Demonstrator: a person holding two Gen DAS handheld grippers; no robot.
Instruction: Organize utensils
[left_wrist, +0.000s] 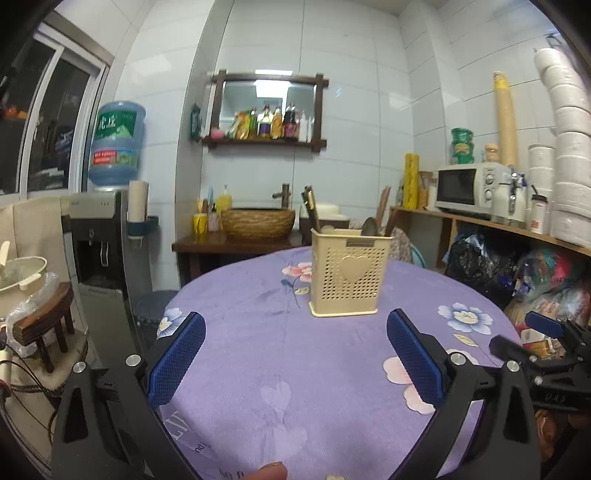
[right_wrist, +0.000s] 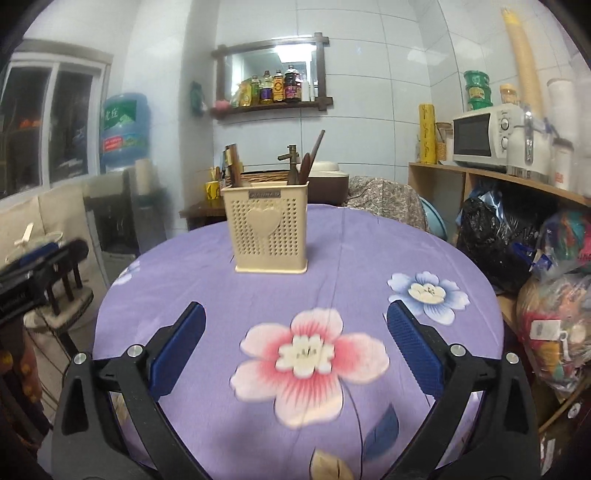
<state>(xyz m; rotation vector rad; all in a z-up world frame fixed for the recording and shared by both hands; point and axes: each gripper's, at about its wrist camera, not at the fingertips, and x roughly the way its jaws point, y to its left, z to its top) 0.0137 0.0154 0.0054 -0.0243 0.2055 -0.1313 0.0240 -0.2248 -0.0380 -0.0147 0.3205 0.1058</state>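
A cream perforated utensil holder (left_wrist: 349, 275) with a heart on its front stands upright on the round table with the purple flowered cloth (left_wrist: 258, 350). Utensil handles (left_wrist: 310, 206) and a spoon bowl (left_wrist: 369, 225) stick out of its top. In the right wrist view the same holder (right_wrist: 269, 232) stands further back, with dark handles (right_wrist: 306, 162) rising from it. My left gripper (left_wrist: 295, 354) hovers open over the cloth, well short of the holder, with nothing between its blue pads (left_wrist: 177, 362). My right gripper (right_wrist: 295, 354) is open too, empty, above a pink flower print.
A water dispenser (left_wrist: 99, 236) and a small wooden stool (left_wrist: 44, 325) stand left of the table. A shelf with a microwave (left_wrist: 469, 190) and stuffed bags (left_wrist: 535, 280) lines the right. The right gripper shows at the left view's right edge (left_wrist: 546, 343). A washbasin (left_wrist: 258, 221) is behind.
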